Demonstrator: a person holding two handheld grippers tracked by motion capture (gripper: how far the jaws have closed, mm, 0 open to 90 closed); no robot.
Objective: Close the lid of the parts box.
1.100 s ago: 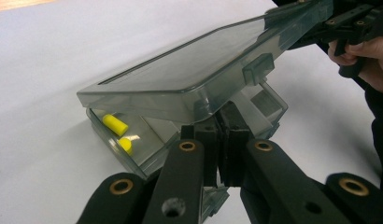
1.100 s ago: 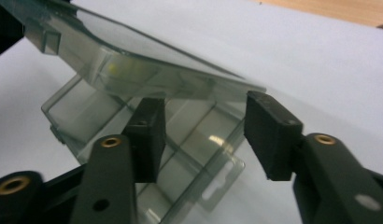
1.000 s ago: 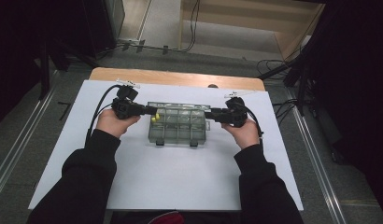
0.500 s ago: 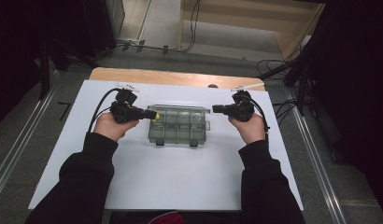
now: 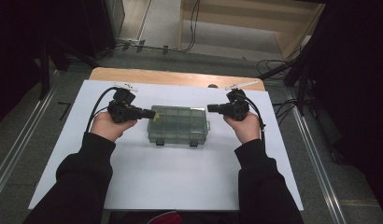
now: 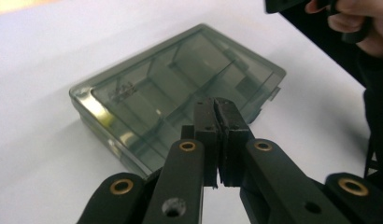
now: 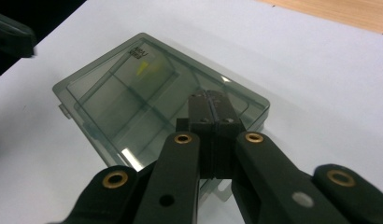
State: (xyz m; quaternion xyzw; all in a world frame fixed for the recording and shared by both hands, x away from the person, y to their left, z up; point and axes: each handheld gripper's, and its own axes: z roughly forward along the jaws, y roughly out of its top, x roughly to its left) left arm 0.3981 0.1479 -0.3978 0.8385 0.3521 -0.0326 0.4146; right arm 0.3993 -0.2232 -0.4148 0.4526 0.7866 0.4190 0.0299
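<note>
Both tools, left (image 5: 151, 113) and right (image 5: 211, 108), have withdrawn closed and empty from the compartment box (image 5: 178, 125); re-approach its ends squarely.

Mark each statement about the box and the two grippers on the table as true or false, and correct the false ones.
1. The compartment box has its lid closed. True.
2. The left gripper has its jaws wide open. False: they are shut, with nothing between them.
3. The right gripper grips the box. False: it is shut, empty and apart from the box.
4. The box lies on the white table top between the two grippers. True.
</note>
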